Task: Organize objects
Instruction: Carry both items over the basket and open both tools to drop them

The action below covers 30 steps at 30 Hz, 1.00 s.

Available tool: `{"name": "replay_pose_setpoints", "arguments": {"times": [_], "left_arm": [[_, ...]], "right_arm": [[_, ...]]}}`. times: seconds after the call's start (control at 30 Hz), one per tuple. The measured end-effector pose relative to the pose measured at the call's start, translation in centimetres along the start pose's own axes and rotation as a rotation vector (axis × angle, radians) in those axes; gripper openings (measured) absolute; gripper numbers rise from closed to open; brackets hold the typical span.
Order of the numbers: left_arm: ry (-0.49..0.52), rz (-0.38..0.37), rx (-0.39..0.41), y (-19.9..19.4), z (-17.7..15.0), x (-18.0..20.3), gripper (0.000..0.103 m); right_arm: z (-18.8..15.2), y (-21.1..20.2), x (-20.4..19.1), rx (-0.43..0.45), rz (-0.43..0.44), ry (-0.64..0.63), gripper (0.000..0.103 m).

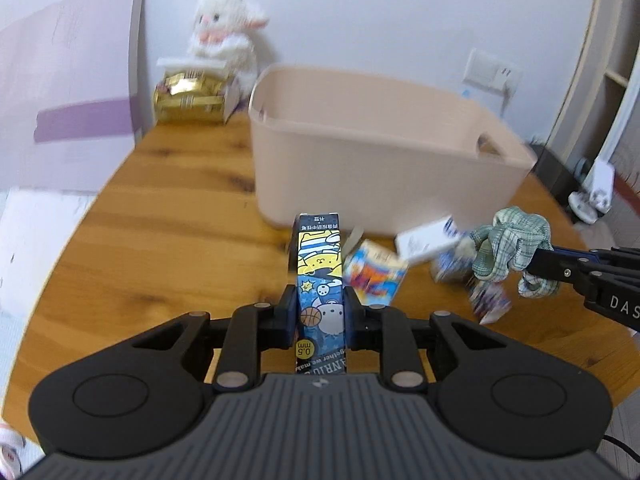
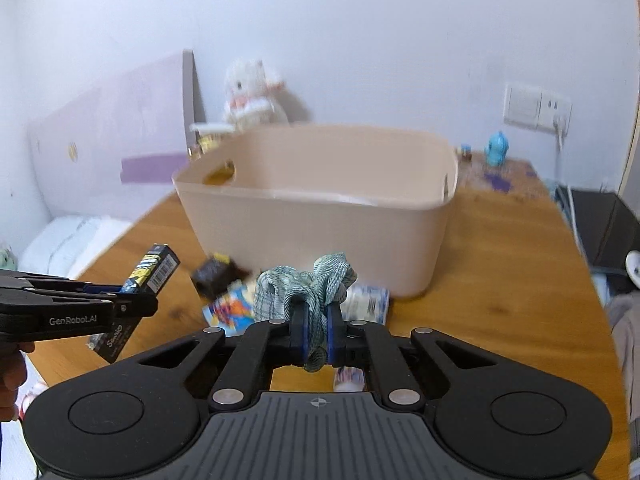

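My left gripper [image 1: 320,312] is shut on a tall blue cartoon pen box [image 1: 319,276], held upright above the wooden table [image 1: 160,216]; it also shows in the right wrist view [image 2: 150,276]. My right gripper [image 2: 316,328] is shut on a bunched green checked cloth [image 2: 304,284], also seen in the left wrist view [image 1: 508,246]. A beige plastic bin [image 1: 372,160] stands just beyond both grippers [image 2: 320,208]. Small colourful boxes [image 1: 374,274] lie on the table in front of the bin.
A white plush toy [image 1: 224,36] and a gold package [image 1: 188,96] sit at the table's far left corner. A blue figurine [image 2: 496,148] stands at the far right by a wall socket [image 2: 536,108]. A dark brown packet [image 2: 214,274] lies by the bin.
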<state>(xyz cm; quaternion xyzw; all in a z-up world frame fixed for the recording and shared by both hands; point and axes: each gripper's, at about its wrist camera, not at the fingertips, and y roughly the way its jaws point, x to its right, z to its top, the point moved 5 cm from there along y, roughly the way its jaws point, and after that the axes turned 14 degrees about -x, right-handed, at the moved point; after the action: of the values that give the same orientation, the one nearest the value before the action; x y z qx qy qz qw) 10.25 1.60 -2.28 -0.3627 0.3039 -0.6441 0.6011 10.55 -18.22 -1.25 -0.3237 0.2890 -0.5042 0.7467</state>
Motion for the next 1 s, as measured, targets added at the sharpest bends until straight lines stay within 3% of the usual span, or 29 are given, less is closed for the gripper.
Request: {"name": "replay_pose_setpoints", "arguments": {"times": [0.3, 0.53, 0.77, 1.0], "left_arm": [[0.051, 0.019, 0.146, -3.1, 5.2, 1.0, 0.025], [0.095, 0.041, 0.207, -2.4, 10.5, 2.2, 0.025], [0.118, 0.049, 0.087, 3.3, 14.8, 3.3, 0.025], [0.12, 0.065, -0.066, 9.7, 15.6, 3.9, 0.025]], "right_arm": [[5.2, -3.0, 1.4, 0.137, -0.042, -0.021, 0.008], [10.0, -0.8, 3.2, 0.155, -0.089, -0.011, 0.008], [12.2, 4.5, 4.1, 0.056, -0.118, -0.004, 0.008], [11.3, 9.8, 4.3, -0.078, -0.143, -0.011, 0.008]]}}
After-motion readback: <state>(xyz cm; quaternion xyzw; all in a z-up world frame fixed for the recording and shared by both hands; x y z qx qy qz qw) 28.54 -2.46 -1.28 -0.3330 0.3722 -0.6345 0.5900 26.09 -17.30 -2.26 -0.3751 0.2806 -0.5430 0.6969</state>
